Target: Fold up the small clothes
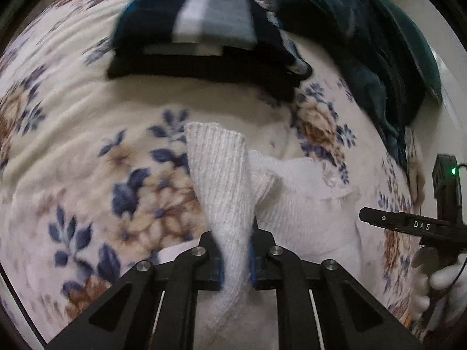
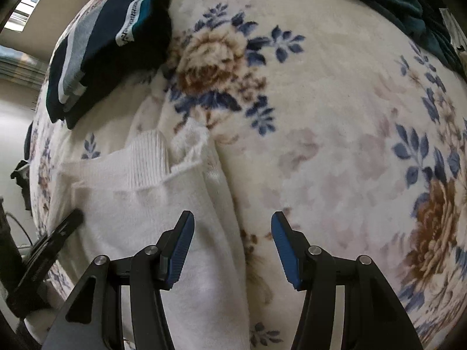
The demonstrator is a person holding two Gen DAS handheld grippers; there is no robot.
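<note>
A white knit garment (image 1: 303, 204) lies on a floral blanket (image 1: 87, 151). My left gripper (image 1: 235, 250) is shut on a ribbed sleeve (image 1: 221, 180) of it, lifted off the blanket. In the right wrist view the same white garment (image 2: 140, 204) lies at the lower left, its ribbed cuff (image 2: 146, 160) folded over the body. My right gripper (image 2: 233, 233) is open and empty, just above the garment's right edge and the blanket (image 2: 335, 145). The right gripper also shows at the right edge of the left wrist view (image 1: 408, 224).
A stack of folded dark clothes with grey, white and teal stripes (image 1: 204, 29) sits at the far side of the blanket, also in the right wrist view (image 2: 108, 46). A dark teal cloth heap (image 1: 373, 43) lies at the far right. The left gripper's arm (image 2: 52, 239) shows at the lower left.
</note>
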